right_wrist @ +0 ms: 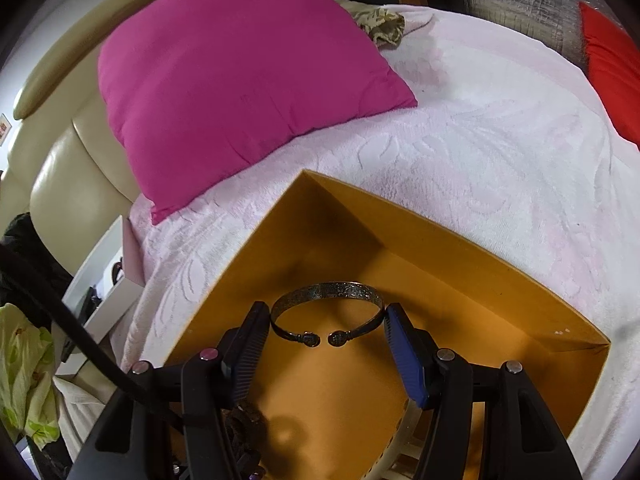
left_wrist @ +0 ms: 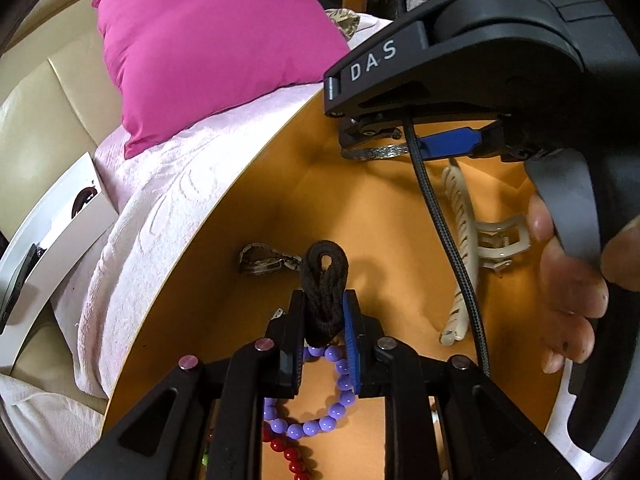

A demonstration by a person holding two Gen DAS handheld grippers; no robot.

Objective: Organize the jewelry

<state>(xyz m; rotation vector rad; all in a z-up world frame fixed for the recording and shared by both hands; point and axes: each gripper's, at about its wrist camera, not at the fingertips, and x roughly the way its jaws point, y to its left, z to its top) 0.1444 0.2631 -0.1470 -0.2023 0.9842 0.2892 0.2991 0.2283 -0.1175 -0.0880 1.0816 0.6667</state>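
Your left gripper (left_wrist: 325, 312), low centre of its view, pinches a bundle of black hair ties (left_wrist: 325, 280) above the box (right_wrist: 460, 240) floor; lower it beside the purple bead bracelet (left_wrist: 320, 404) before releasing. Your right gripper (right_wrist: 326, 334) brackets the metal cuff bangle (right_wrist: 328, 312) at mid-frame; whether its pads touch, I cannot tell. Set it flat, clear of the hair claw (left_wrist: 480, 236).

Box (right_wrist: 480, 280) on blanket (right_wrist: 500, 140), bangle (right_wrist: 326, 292) inside, pillow (right_wrist: 240, 72) behind

White letters "DAS" stand on the right gripper (left_wrist: 424, 142) black housing.
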